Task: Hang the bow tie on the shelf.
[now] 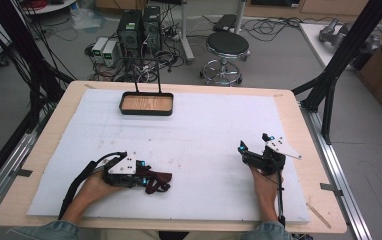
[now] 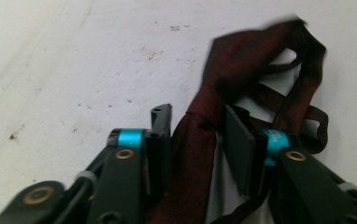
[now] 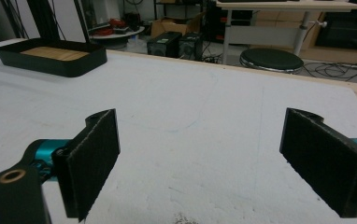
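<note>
Left gripper (image 2: 193, 135) clamped on dark red necktie (image 2: 242, 70), bunched on near-left white surface (image 1: 204, 145), likely for lifting. Right gripper (image 3: 200, 168) spread wide, empty, resting apart, likely on standby.

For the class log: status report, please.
Left gripper shut on dark red tie. Right gripper open, holding nothing. White mat unobstructed toward tray.

Dark red tie (image 2: 242, 70) — white mat (image 1: 204, 140)

A wooden table (image 1: 299, 130) carries a white foam sheet (image 1: 204, 145); a black tray (image 1: 146, 104) sits at eleven o'clock, a dark-red tie (image 1: 156, 181) at seven.
</note>
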